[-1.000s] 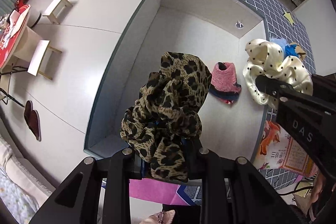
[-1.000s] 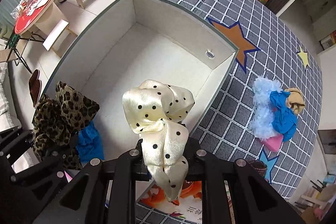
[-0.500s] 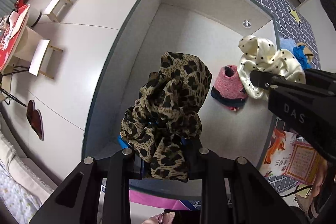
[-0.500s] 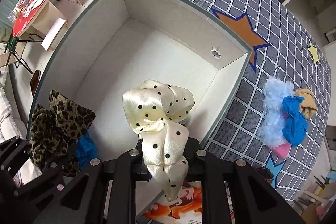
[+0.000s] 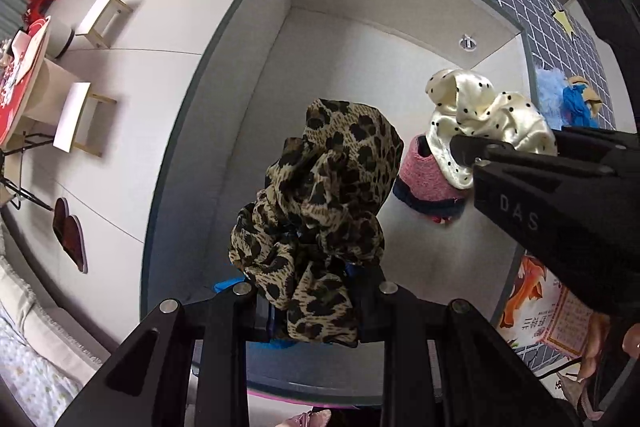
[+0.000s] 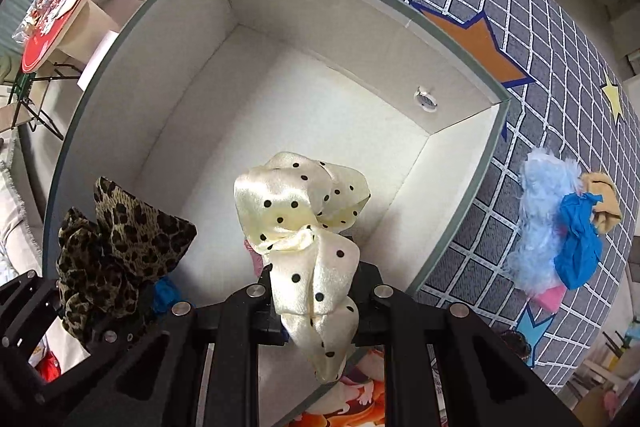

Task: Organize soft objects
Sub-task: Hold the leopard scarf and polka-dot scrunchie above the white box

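We're holding both claws over the open box [image 6: 460, 247], pointing straight down into it. Left claw [image 5: 316, 301] is clamped on the leopard scrunchie [image 5: 320, 203]; something blue is bunched in the same grip, can't tell what. Right claw [image 6: 316, 301] is clamped on the cream dotted scrunchie [image 6: 304, 219].

Key relation: the box floor is lying directly below both loads, so the drop is straight down with no sideways shift. In the left view, the dotted scrunchie [image 5: 484, 115] is hanging right of centre, overlapping the pink knit piece [image 5: 424, 183] already on the box floor, probably landing on or beside it. The leopard scrunchie is sitting centre frame over bare floor.

Fluffy blue pile [image 6: 560, 227] is waiting on the checked surface [image 6: 520, 7], right of the box, nearer the right claw.
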### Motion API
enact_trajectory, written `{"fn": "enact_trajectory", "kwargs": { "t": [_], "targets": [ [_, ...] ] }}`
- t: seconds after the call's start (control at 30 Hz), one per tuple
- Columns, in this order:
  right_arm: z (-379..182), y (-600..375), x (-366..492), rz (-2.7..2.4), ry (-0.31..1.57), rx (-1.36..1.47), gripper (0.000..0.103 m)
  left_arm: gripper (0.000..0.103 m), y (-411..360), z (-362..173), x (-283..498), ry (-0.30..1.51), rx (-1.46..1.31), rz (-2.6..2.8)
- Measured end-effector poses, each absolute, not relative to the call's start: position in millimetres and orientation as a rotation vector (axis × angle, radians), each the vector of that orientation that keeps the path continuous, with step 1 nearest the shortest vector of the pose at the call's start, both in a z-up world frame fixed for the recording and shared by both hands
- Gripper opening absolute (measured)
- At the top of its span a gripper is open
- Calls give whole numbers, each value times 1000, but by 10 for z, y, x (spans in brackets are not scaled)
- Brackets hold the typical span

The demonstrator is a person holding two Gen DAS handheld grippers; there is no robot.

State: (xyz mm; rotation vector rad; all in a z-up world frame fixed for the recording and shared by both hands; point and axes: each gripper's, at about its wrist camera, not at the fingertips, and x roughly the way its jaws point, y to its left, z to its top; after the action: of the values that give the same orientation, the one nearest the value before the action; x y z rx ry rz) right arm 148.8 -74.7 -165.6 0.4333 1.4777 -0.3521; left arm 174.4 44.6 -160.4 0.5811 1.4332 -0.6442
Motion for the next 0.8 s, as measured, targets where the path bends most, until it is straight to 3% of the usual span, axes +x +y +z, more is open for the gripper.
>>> {"fn": "enact_trajectory", "kwargs": {
  "t": [0.8],
  "targets": [
    [-1802, -758, 1460, -335, 1473, 441, 19, 28, 295, -1704, 1752, 1459, 616, -616]
  ]
}}
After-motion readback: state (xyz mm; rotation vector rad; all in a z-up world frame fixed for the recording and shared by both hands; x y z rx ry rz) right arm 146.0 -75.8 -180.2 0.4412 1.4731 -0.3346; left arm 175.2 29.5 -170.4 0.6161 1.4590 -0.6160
